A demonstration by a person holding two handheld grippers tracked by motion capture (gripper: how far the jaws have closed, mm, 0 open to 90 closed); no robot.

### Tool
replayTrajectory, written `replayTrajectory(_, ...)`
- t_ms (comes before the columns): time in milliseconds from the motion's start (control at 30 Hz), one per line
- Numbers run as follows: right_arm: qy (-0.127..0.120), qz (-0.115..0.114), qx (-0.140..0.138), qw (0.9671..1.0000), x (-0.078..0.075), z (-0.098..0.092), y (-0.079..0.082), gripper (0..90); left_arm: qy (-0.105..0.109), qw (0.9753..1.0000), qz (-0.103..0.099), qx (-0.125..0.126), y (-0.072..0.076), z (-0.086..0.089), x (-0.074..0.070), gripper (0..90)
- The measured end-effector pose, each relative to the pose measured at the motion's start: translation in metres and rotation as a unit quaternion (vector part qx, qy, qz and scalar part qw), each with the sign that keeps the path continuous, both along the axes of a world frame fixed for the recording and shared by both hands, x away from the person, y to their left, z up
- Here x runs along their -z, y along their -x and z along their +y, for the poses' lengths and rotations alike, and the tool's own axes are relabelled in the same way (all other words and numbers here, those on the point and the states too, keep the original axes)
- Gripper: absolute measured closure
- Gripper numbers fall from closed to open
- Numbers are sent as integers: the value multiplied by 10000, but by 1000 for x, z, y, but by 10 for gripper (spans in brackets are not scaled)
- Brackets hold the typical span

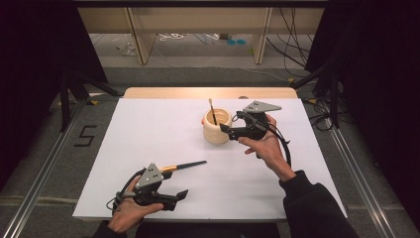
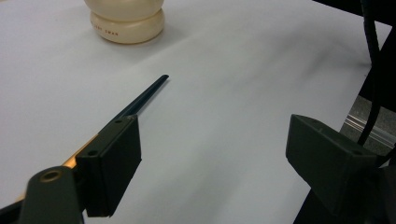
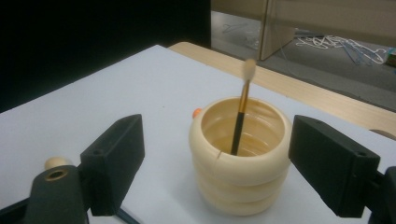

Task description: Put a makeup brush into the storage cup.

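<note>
In the high view, the left gripper (image 1: 181, 194) is hovering near the white worktop's (image 1: 148, 129) front edge, toward its left corner, jaws spread and holding nothing. A black-handled brush (image 1: 185, 165) is lying just beside it, pointing toward the middle, with bare board opening to its left and right. The right gripper (image 1: 224, 130) is sitting with its jaws at the ridged cream holder (image 1: 216, 132), which is standing nearer the far edge, a second brush (image 1: 212, 111) upright inside.

In the left gripper view, the released jaws are framing empty white surface; the brush handle (image 2: 144, 94) is running past the left jaw toward the holder's base (image 2: 126, 25).

In the right gripper view, the jaws are standing wide on either side of the holder (image 3: 239, 172), not touching it, while the brush (image 3: 243, 109) is leaning inside.
</note>
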State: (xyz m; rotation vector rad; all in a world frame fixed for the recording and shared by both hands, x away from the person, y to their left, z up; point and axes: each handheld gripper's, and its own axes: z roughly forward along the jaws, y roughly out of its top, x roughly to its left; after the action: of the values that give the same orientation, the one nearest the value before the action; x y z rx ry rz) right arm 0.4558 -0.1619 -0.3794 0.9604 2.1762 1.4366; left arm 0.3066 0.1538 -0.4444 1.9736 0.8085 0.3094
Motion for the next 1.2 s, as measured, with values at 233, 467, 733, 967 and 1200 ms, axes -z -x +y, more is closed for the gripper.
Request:
replayTrajectory(233, -114, 68, -62, 9999, 5, -4, 13, 202, 243, 9994, 85, -233, 1, -3, 2, 179)
replayTrajectory(467, -120, 160, -11, 9998, 18, -15, 26, 202, 209, 9995, 60, -223, 1, -2, 1, 179)
replayTrajectory(733, 10, -132, 55, 9999, 26, -18, 37, 201, 266, 9991, 77, -316, 0, -2, 1, 179)
replayTrajectory(967, -66, 6, -7, 10000, 32, -21, 48, 200, 179, 9993, 86, -311, -3, 0, 2, 179)
replayTrajectory(1200, -129, -22, 86, 9999, 35, -30, 57, 199, 25, 9997, 99, -233, -4, 4, 0, 179)
